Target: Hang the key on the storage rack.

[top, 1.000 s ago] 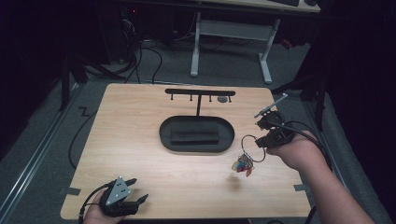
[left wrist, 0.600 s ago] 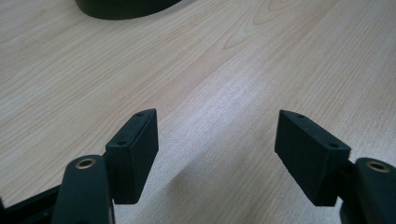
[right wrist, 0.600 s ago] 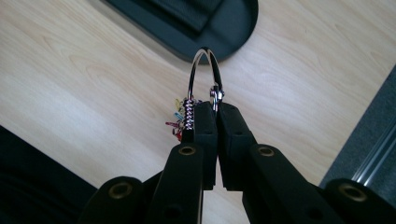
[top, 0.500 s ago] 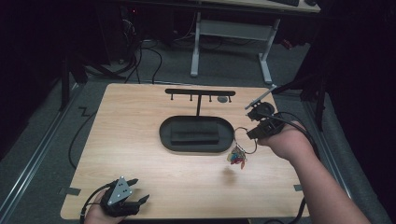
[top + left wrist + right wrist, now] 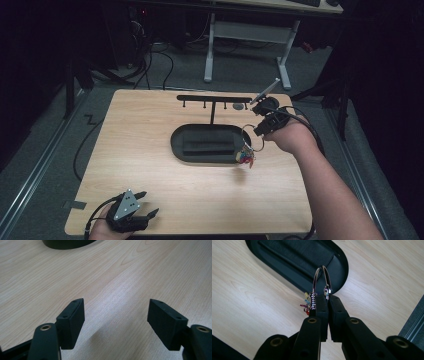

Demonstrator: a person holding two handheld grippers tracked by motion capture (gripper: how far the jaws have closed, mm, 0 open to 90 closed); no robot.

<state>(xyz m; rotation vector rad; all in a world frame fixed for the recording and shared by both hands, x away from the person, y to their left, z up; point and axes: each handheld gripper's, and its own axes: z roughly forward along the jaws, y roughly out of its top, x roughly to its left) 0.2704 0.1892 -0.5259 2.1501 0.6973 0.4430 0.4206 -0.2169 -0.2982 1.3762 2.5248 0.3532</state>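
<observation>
The key ring (image 5: 322, 280) is pinched by its edge between the closed fingers of the right gripper (image 5: 325, 298), its loop standing up and away from them. In the high view the ring (image 5: 248, 137) hangs in the air just over the right end of the black oval tray (image 5: 200, 131), long axis roughly vertical, with a small bunch of coloured charms (image 5: 245, 157) dangling below. Behind the tray stands the hook rack (image 5: 214, 98) on the worktop (image 5: 150, 165). The grip is thin, on metal: the ring could twist or slip out, and the swinging charms might snag the tray rim. The left gripper (image 5: 145, 205) rests at the near edge, fingers apart and empty.
</observation>
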